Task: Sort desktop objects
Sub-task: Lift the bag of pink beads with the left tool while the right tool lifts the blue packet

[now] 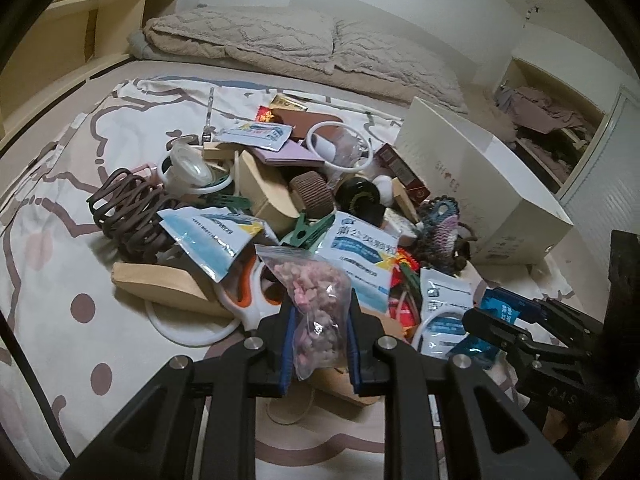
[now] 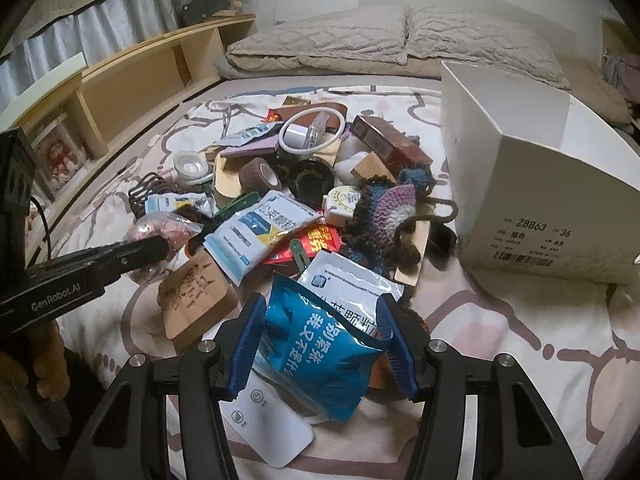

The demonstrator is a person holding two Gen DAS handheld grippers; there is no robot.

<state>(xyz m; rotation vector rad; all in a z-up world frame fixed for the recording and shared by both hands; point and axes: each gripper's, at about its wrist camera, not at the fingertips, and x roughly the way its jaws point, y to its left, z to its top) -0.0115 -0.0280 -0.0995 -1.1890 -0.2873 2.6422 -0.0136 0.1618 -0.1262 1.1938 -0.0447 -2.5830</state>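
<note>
A clear zip bag of pink pieces [image 1: 316,292] stands upright between the blue pads of my left gripper [image 1: 320,340], which is shut on it just above the near edge of the pile. The right wrist view shows the same bag [image 2: 168,230] at the tip of the left gripper [image 2: 160,244]. My right gripper [image 2: 322,340] is shut on a crumpled blue snack bag [image 2: 320,352], with both pads pressing its sides. Seen from the left wrist, that blue bag [image 1: 498,306] sits in the right gripper [image 1: 508,320] at the far right.
The pile lies on a patterned bedsheet [image 1: 60,280]: medicine sachets [image 2: 256,236], scissors [image 1: 248,300], a crochet piece [image 2: 384,216], tape rolls, wooden blocks, a white remote [image 2: 268,428]. An open white shoebox [image 2: 540,200] stands right of it. Pillows lie behind, a wooden shelf [image 2: 140,80] left.
</note>
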